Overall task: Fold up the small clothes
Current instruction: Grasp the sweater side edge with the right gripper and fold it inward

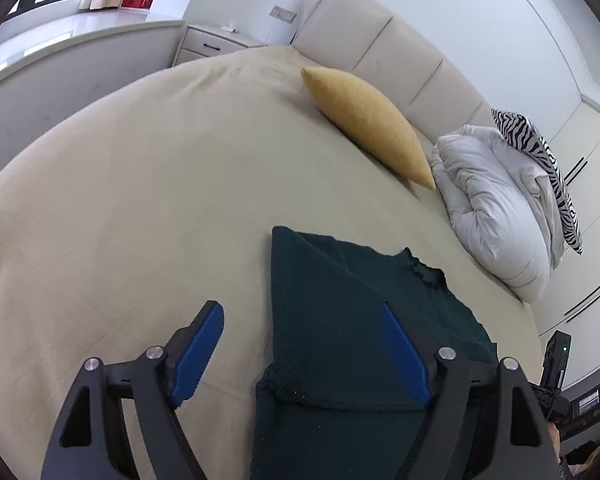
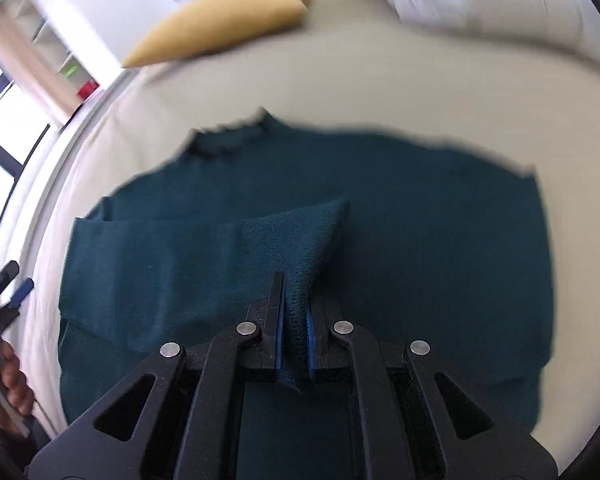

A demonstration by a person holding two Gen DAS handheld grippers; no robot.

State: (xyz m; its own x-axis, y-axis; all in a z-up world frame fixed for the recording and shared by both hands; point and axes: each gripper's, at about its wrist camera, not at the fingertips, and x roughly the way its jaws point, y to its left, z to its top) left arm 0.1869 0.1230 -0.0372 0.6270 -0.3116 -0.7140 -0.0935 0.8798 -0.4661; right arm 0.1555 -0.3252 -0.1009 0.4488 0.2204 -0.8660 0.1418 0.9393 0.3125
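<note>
A dark teal knitted sweater point(image 2: 420, 232) lies spread on the beige bed cover, its collar toward the pillows. My right gripper point(image 2: 293, 292) is shut on a pinched-up fold of the sweater, which rises as a small tent between the blue pads. In the left wrist view the same sweater point(image 1: 340, 320) lies with one side folded over. My left gripper point(image 1: 300, 312) hovers open over its left edge; the right finger is above the cloth, the left finger above bare bed cover, and nothing is pinched. The left gripper also shows at the right wrist view's left edge, held by a hand point(image 2: 8, 380).
A yellow cushion point(image 1: 372, 128) and a rolled white duvet point(image 1: 496, 208) with a zebra-print pillow point(image 1: 540, 152) lie by the padded headboard point(image 1: 380, 48). The beige bed cover point(image 1: 120, 208) spreads wide to the left. A nightstand point(image 1: 216, 42) stands beyond the bed.
</note>
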